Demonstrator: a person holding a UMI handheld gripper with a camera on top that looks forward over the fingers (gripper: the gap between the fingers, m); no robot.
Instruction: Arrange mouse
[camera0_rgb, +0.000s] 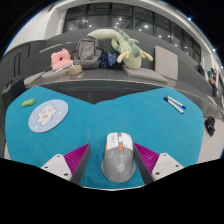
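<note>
mouse (118, 157): grey and white, lying on the blue mat (120, 115) near its front edge, between the fingers
gripper (116, 160): spread, pink pads (76, 156) either side of the mouse; whether they touch it cannot be told
round coaster (47, 115): near the mat's left edge
pen (175, 103): near the mat's right edge
plush toys (112, 47): on the table's far side, beyond the mat

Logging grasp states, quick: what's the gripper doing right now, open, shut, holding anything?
Gripper: open; the grey mouse stands between the fingers on the blue mat, with gaps at both sides.
</note>
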